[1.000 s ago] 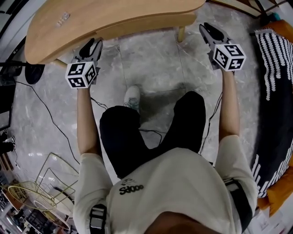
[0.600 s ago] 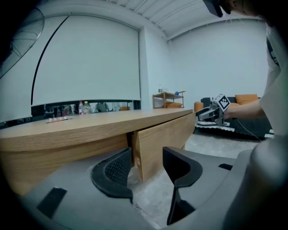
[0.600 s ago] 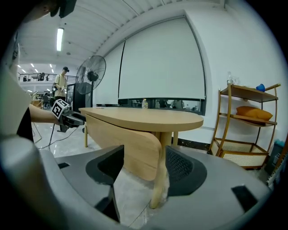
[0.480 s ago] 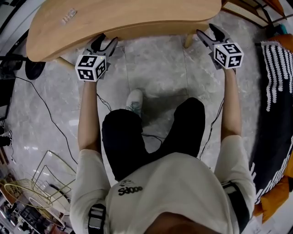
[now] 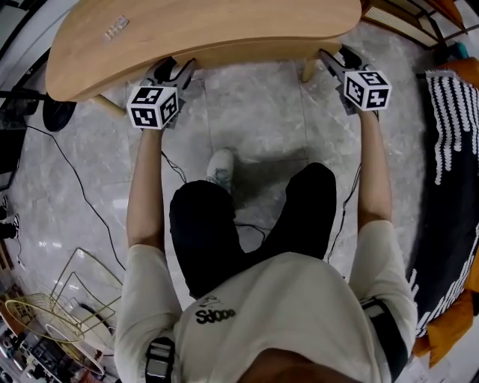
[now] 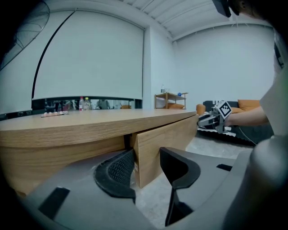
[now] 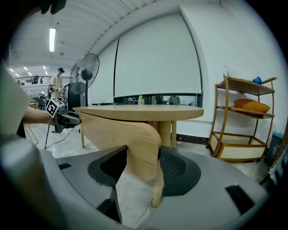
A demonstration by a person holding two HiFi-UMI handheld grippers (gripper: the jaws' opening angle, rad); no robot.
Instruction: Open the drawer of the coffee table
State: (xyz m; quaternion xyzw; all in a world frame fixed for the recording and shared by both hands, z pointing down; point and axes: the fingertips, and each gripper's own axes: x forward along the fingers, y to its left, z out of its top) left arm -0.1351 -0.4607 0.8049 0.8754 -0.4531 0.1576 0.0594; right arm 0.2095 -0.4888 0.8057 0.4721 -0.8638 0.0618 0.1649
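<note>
under the near edge of the low curved wooden bench [image 5: 209, 22] sits the drawer front [image 5: 251, 51]. its long axis runs left-right across the head view, following the bench edge with a slight bow. it looks close to flush with the edge, so the drawer reads as shut or barely cracked.

left gripper [image 5: 171, 69] is at the left end of the drawer front, right gripper [image 5: 334, 56] at the right end. neither hand is nearer; each has its own end.

left gripper view: the end of the panel stands between the jaws, next to a dark gap against the fixed apron [image 6: 63, 152]. jaws are apart and have just been closing in a little. the ribbed pad [image 6: 118, 170] is just beside the panel edge, and i see no clamp yet.

right gripper view: the rounded end of the panel is between the jaws, with a bench leg [image 7: 157, 188] just behind it. these jaws are also released and have just been easing shut, pads not pressing.

my read: both need to pinch their ends, then pull straight back toward the person, square to the long axis. an uneven pull could rack the drawer.

writing: the marker cubes carry square black-and-white codes only. the print on the shirt [image 5: 215, 314] is too warped to read reliably. a small clear item on the bench top [image 5: 114, 28] shows no legible label.
</note>
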